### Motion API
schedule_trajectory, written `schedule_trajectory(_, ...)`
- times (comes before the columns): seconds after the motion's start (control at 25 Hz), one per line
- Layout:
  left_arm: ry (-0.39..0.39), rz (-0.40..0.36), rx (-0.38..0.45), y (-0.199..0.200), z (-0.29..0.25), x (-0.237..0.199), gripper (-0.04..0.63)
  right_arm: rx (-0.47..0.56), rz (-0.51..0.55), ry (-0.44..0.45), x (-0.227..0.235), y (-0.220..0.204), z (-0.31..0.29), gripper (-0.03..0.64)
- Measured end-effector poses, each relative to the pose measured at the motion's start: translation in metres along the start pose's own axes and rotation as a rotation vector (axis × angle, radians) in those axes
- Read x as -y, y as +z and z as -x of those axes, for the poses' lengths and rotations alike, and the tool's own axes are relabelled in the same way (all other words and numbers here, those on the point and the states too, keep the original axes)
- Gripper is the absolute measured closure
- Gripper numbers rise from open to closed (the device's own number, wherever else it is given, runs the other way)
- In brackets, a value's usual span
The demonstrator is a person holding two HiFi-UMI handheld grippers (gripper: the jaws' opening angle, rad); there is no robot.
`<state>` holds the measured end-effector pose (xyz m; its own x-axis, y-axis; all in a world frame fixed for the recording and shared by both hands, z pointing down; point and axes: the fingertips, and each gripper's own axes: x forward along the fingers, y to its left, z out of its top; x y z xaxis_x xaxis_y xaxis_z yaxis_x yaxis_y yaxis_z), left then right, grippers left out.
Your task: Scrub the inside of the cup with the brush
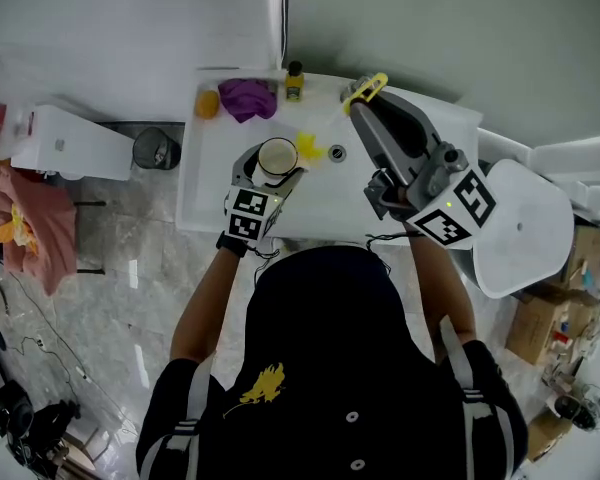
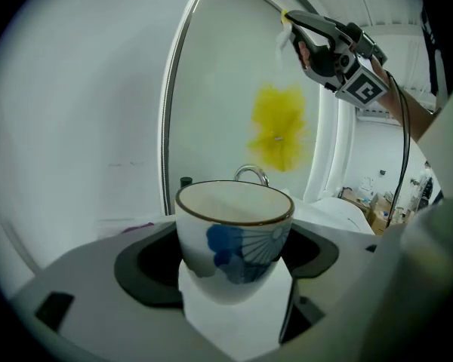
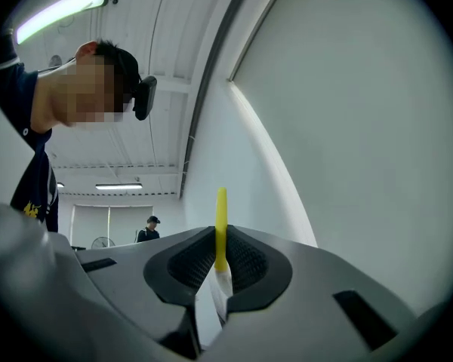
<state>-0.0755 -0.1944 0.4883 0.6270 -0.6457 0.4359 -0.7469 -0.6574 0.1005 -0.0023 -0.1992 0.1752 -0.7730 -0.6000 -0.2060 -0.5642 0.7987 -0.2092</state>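
A white cup (image 1: 277,157) with a blue pattern and a brown rim stands upright over the sink, my left gripper (image 1: 273,169) shut on it. In the left gripper view the cup (image 2: 234,232) sits between both jaws, its mouth open upward. My right gripper (image 1: 366,96) is raised at the right, shut on the yellow handle of the brush (image 1: 368,88). The brush's fluffy yellow head (image 1: 308,148) hangs just right of the cup, outside it. From the left gripper the brush head (image 2: 279,127) appears blurred above the cup, below the right gripper (image 2: 294,27). The handle (image 3: 221,228) stands pinched between the right jaws.
The white sink counter (image 1: 205,203) carries a purple cloth (image 1: 247,98), an orange object (image 1: 208,103) and a small yellow bottle (image 1: 294,81) along its back. A drain (image 1: 337,153) lies in the basin, a faucet (image 2: 251,173) behind the cup. A dark bin (image 1: 156,149) stands left.
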Motion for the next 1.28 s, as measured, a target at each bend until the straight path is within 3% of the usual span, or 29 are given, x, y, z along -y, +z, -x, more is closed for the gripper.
schedule_trajectory(0.12, 0.048, 0.030, 0.013, -0.003, 0.004, -0.017, 0.192, -0.010, -0.014, -0.048, 0.020, -0.003, 0.006, 0.551)
schedule_trajectory(0.28, 0.102, 0.049, 0.031, -0.008, 0.009, -0.036, 0.192, -0.080, -0.082, -0.128, 0.052, -0.042, 0.012, 0.551)
schedule_trajectory(0.48, 0.161, 0.053, 0.069, -0.020, 0.009, -0.055, 0.192, -0.201, -0.226, -0.212, 0.081, -0.125, 0.023, 0.551)
schedule_trajectory(0.76, 0.209, 0.080, 0.073, -0.065, -0.026, -0.077, 0.192, -0.481, -0.328, -0.305, 0.131, -0.277, 0.032, 0.551)
schedule_trajectory(0.92, 0.196, 0.118, 0.078, -0.101, -0.073, -0.074, 0.192, -0.705, -0.316, -0.307, 0.160, -0.370, 0.038, 0.551)
schedule_trajectory(1.08, 0.151, 0.134, 0.018, -0.149, -0.123, -0.063, 0.192, -0.945, -0.257, -0.263, 0.184, -0.446, 0.052, 0.551)
schedule_trajectory(1.28, 0.139, 0.146, -0.012, -0.182, -0.175, -0.061, 0.192, -1.056, -0.139, -0.299, 0.216, -0.501, 0.073, 0.551)
